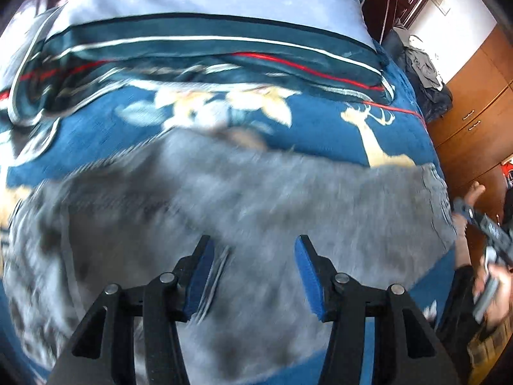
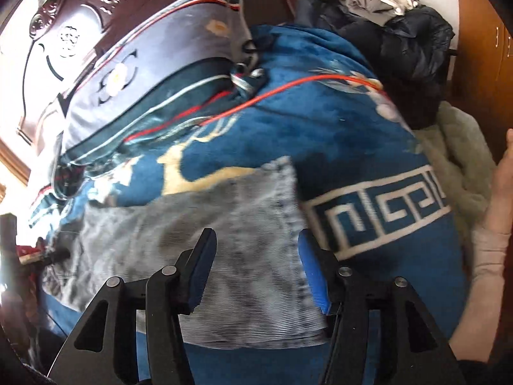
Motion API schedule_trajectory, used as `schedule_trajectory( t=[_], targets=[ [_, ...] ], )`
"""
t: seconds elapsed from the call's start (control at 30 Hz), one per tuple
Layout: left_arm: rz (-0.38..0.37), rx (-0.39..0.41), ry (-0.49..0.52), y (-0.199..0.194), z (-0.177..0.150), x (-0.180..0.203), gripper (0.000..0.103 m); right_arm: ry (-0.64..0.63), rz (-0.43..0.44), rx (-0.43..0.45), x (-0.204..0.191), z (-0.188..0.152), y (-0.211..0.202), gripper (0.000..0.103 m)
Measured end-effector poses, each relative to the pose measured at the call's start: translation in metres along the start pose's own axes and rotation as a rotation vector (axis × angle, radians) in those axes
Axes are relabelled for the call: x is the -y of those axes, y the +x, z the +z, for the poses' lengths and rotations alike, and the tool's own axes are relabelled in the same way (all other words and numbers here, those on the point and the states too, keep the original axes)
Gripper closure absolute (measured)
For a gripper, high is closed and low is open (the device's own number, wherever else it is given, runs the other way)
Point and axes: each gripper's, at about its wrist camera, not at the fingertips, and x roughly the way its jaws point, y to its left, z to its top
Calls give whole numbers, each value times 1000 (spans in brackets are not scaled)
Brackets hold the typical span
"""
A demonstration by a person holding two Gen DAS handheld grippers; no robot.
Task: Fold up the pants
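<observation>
Grey washed-denim pants [image 1: 250, 199] lie spread flat on a blue patterned blanket [image 1: 320, 128] on a bed. In the left wrist view my left gripper [image 1: 253, 250] is open and empty, hovering over the middle of the pants; the view is motion-blurred. In the right wrist view the pants [image 2: 224, 240] lie with a hemmed edge at the right. My right gripper [image 2: 255, 240] is open and empty over that end, its right finger near the hem. The right gripper also shows at the far right of the left wrist view [image 1: 487, 234], held in a hand.
Folded quilts and a pillow [image 1: 208, 41] are stacked at the head of the bed. A pile of dark clothes [image 2: 394, 32] lies at the bed's far side. Wooden cabinets [image 1: 474, 112] stand beyond. A pale green blanket [image 2: 458, 160] and a person's foot [image 2: 500, 192] are at the right.
</observation>
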Motion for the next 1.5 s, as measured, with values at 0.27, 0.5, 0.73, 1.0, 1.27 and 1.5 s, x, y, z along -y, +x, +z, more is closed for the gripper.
schedule_trajectory(
  t=[0.27,0.5,0.73,1.0,1.27,1.5],
  targets=[
    [52,-40,-89,48,26,-8,48,-20,-75,-126,18,-32,15,85],
    [100,-65,-29,61,21,-2,47,-59,-151,-76,9,-40,-2,88],
    [41,-17,-36,26,1,5,47,1,-138,-79,20,-42,-5,67],
    [-61,4,29,3,-57,41,47,85,-45,-92,29,-57,-16,77],
    [-23,-50,106,25,-91,53,47,13,-123,-53,14,-61,-25,89],
    [18,-40,145,22,-88,64,47,57,-153,-127,28,-61,-7,73]
  ],
)
